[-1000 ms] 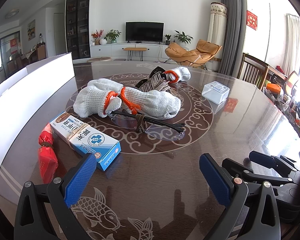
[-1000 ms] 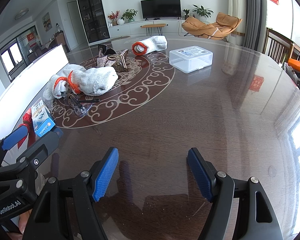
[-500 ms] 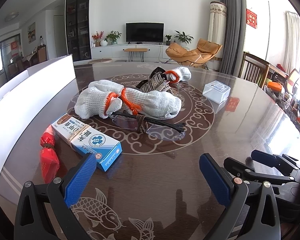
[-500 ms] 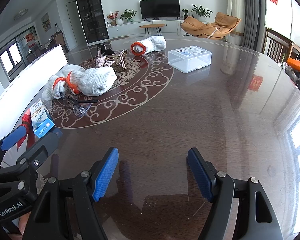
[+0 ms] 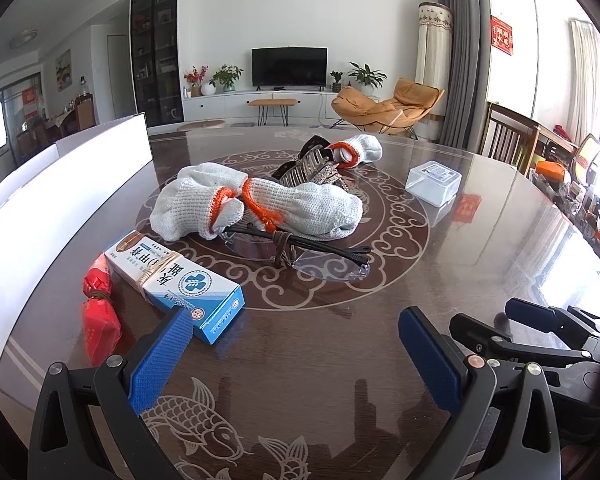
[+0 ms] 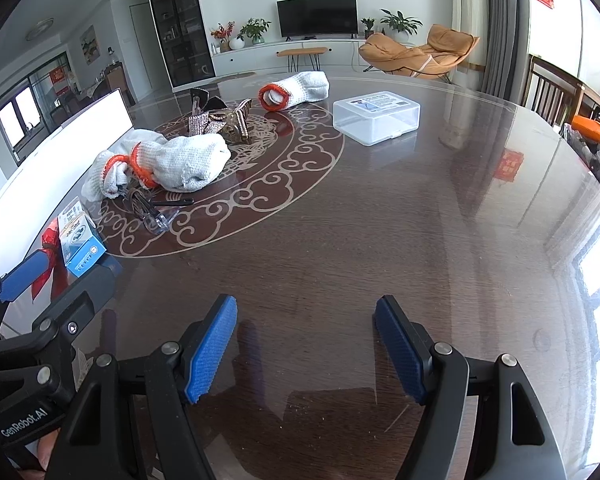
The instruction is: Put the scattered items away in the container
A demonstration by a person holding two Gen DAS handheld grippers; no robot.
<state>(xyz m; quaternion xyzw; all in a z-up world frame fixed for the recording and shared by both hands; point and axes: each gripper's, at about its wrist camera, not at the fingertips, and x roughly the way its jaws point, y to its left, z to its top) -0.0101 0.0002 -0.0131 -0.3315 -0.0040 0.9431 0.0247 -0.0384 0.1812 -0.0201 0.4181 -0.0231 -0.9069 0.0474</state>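
Note:
Two white knit gloves with orange cuffs point(image 5: 260, 204) point(image 6: 172, 160) lie bundled at the table's middle. Clear safety glasses point(image 5: 300, 252) point(image 6: 152, 208) rest against their near side. A blue-and-white carton point(image 5: 176, 280) point(image 6: 80, 240) and a red packet point(image 5: 98, 312) point(image 6: 52, 256) lie to the left, just ahead of my left gripper point(image 5: 296, 328). Its jaws are open and hold nothing. My right gripper point(image 6: 305, 312) is also open, over bare table. A tall white container wall point(image 5: 60, 184) point(image 6: 60, 140) runs along the left.
Farther back lie a brown toothed hair clip point(image 5: 312, 168) point(image 6: 220, 120) and a rolled glove point(image 5: 356, 150) point(image 6: 296, 90). A clear lidded plastic box point(image 5: 432, 182) point(image 6: 376, 116) sits at the right. The glass-topped table point(image 6: 420, 240) is round; chairs stand beyond its right edge.
Both views have shifted only slightly. Nothing on the table has moved, and both grippers stay open.

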